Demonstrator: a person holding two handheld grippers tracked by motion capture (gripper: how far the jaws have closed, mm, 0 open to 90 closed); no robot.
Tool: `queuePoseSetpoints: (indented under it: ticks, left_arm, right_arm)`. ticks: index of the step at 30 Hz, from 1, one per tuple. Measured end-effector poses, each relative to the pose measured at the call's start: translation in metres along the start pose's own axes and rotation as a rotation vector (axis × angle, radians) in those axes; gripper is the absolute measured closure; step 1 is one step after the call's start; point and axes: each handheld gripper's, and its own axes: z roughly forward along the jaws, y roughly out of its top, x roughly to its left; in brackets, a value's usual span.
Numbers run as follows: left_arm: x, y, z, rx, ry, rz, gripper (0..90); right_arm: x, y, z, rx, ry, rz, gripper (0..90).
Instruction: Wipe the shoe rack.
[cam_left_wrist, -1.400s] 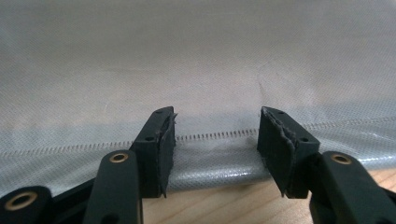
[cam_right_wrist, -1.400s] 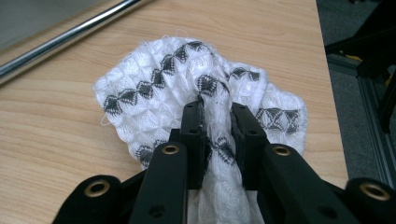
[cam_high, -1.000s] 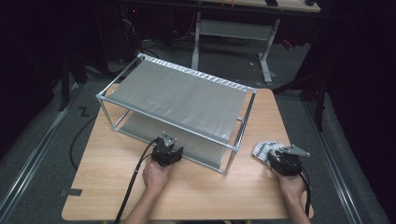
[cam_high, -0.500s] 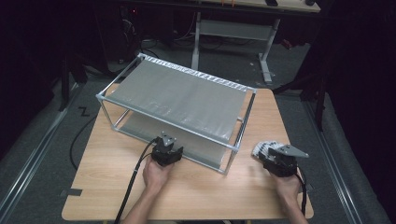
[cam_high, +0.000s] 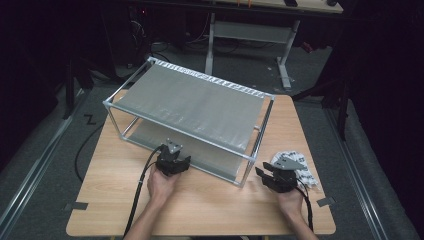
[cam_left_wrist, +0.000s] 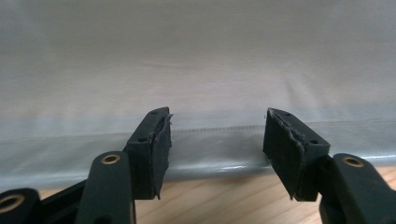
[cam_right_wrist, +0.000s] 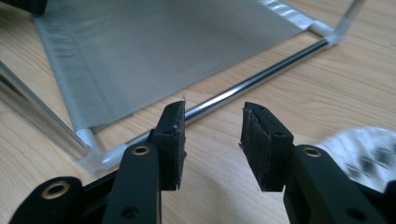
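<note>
A metal-framed rack (cam_high: 260, 145) with two grey fabric shelves stands on the wooden table (cam_high: 210, 205). My left gripper (cam_high: 175, 161) rests at the rack's front edge, open, facing the lower grey shelf (cam_left_wrist: 196, 70) with nothing between its jaws. My right gripper (cam_high: 265, 175) is open near the rack's front right corner. It looks along the lower side bar (cam_right_wrist: 261, 79) and the lower shelf fabric (cam_right_wrist: 154, 42). A white cloth with black marks (cam_high: 302, 172) lies just behind and right of it, also visible as a blurred patch (cam_right_wrist: 369, 149).
The rack takes up the table's middle and back. Bare wood lies along the front edge between the two hands and at the right of the rack. A black cable (cam_high: 140, 195) trails from the left gripper off the front. Dark floor and a desk frame (cam_high: 250, 30) lie beyond.
The right gripper has moved left, off the white patterned cloth and toward the rack's front right corner. The left gripper has stayed in place.
</note>
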Motion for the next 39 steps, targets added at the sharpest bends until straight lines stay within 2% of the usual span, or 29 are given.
queuePoseSetpoints:
  ticks: [4, 17, 19, 27, 31, 35, 39]
  left_arm:
    - [0.014, 0.000, -0.008, 0.009, 0.033, -0.001, 41.2]
    - [0.066, -0.010, -0.029, 0.017, 0.138, -0.072, 40.7]
    - [0.077, -0.011, -0.030, 0.041, 0.153, -0.090, 40.1]
    - [0.111, -0.008, -0.044, 0.025, 0.212, -0.165, 39.4]
    - [0.120, -0.009, -0.044, 0.039, 0.255, -0.162, 39.7]
    - [0.128, -0.010, -0.042, 0.039, 0.273, -0.198, 39.7]
    - [0.135, -0.010, -0.044, 0.027, 0.281, -0.222, 39.9]
  right_arm:
    - [0.005, -0.002, 0.004, 0.004, 0.016, -0.004, 59.7]
    - [0.034, -0.018, -0.019, -0.044, 0.090, -0.030, 59.4]
    - [0.040, -0.018, -0.020, -0.047, 0.106, -0.045, 59.2]
    - [0.053, -0.013, -0.023, -0.092, 0.145, -0.059, 58.6]
    - [0.055, -0.007, -0.023, -0.124, 0.140, -0.060, 58.4]
    - [0.057, 0.002, -0.022, -0.146, 0.133, -0.061, 60.9]
    - [0.059, 0.007, -0.020, -0.148, 0.120, -0.070, 67.8]
